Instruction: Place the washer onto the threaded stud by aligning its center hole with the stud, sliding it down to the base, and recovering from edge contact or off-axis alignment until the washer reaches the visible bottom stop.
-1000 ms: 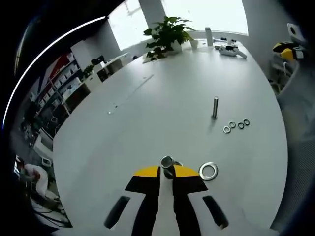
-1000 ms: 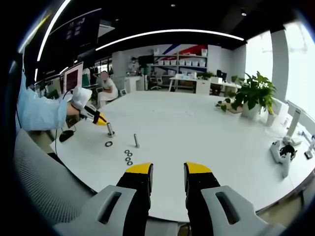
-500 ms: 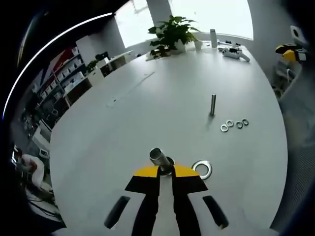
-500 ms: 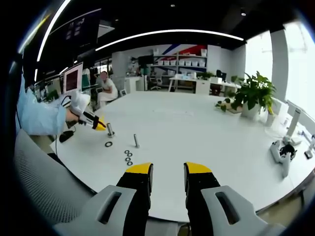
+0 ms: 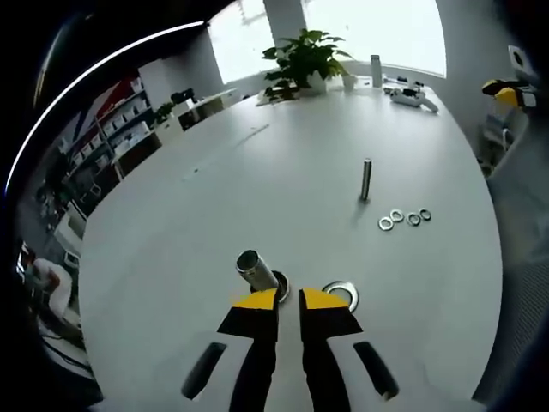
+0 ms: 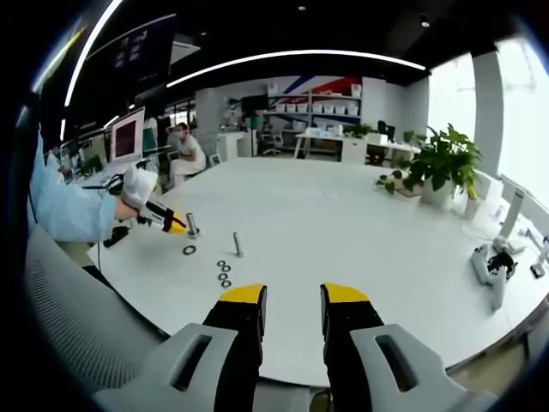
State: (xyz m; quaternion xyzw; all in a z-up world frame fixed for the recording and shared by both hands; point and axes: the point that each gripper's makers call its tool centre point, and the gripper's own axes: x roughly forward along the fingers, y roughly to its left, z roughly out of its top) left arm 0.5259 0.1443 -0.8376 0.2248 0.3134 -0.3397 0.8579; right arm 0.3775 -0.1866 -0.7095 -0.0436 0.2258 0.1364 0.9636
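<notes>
Likely light, stiff, slippery steel: large washer (image 5: 341, 295) flat on white table (image 5: 257, 189), beside threaded stud (image 5: 257, 271); best pinched across rim. Left gripper (image 5: 289, 302) narrow, holding nothing; right gripper (image 6: 292, 300) slightly parted, empty.

Bright daylight from windows (image 5: 377, 34) washes out; ceiling light strips (image 6: 292, 58) glare; fisheye edges bend.

My left gripper (image 5: 289, 298) tips cover the near base of the stud (image 5: 257, 271) and edge of the large washer (image 5: 341, 294), the small washers (image 6: 224, 275) are too tiny to count reliably in the right gripper view, threads unreadable.
</notes>
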